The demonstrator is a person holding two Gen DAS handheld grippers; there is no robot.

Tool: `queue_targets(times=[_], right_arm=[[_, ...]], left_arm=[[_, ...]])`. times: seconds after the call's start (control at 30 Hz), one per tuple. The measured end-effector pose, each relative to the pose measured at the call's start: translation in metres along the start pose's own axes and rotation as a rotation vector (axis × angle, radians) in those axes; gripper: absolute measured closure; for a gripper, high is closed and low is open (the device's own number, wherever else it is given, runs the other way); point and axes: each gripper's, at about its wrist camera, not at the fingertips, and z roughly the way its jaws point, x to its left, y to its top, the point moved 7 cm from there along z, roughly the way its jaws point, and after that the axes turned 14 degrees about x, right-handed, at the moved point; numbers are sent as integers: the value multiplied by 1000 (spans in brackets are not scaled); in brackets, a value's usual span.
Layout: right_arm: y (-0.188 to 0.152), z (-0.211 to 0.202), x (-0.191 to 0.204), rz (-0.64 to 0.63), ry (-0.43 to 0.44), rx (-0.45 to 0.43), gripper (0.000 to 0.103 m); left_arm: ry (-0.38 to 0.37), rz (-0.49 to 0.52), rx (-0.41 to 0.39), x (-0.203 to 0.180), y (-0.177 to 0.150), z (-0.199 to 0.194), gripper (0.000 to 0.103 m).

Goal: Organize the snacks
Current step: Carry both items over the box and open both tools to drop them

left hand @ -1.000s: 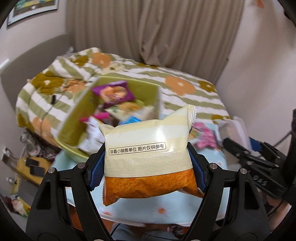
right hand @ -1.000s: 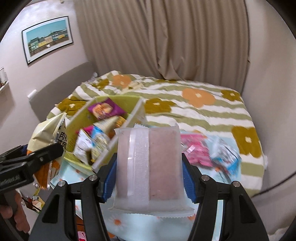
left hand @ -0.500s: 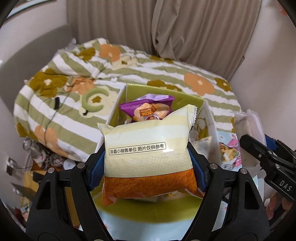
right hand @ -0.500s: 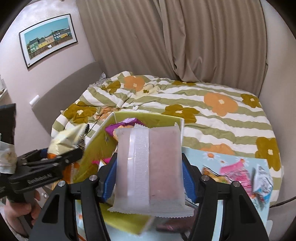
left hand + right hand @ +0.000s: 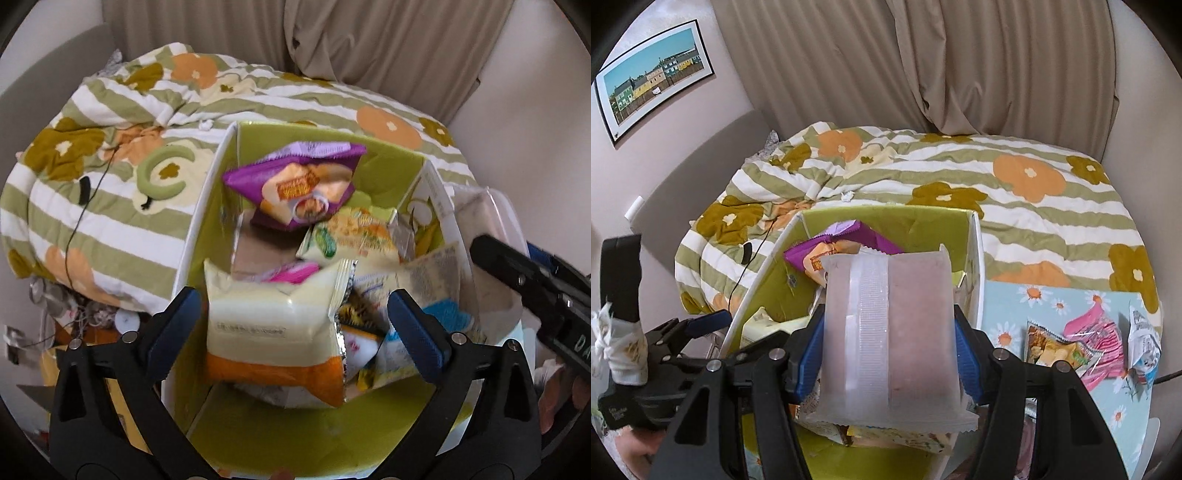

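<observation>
Only "DA" legible, white letters on the right gripper (image 5: 532,284) body at the frame's edge. Print on the cream-and-orange snack packet (image 5: 275,332) too blurred to read.

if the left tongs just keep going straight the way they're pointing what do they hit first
Probably the cream-and-orange packet lying loose between the open left tongs, then the snack pile in the green box. Depth is hard to judge.

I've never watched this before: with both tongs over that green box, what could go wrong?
The yellow-and-orange packet, loose between the open left tongs, may slide onto the heaped snacks rather than settle. The right tongs hold a frosted pink packet close above the box's white wall; it might catch there.
</observation>
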Motion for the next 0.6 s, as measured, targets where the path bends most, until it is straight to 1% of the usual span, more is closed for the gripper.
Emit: queue_targets(times=[0.13, 0.23, 0.3, 0.43, 0.6], right_arm=[[-2, 1, 8, -34, 12, 14, 45], [2, 1, 17, -69, 30, 22, 45], [6, 2, 25, -98, 45, 40, 45], [12, 13, 38, -139, 54, 82, 45], [14, 34, 39, -137, 66, 134, 45]], left_arm=[[34, 5, -2, 2, -18, -5, 3], [67, -5, -2, 3, -31, -12, 3], [76, -9, -7, 4, -36, -17, 3], [105, -15, -13, 7, -40, -22, 3], [125, -22, -10, 10, -40, -23, 3]])
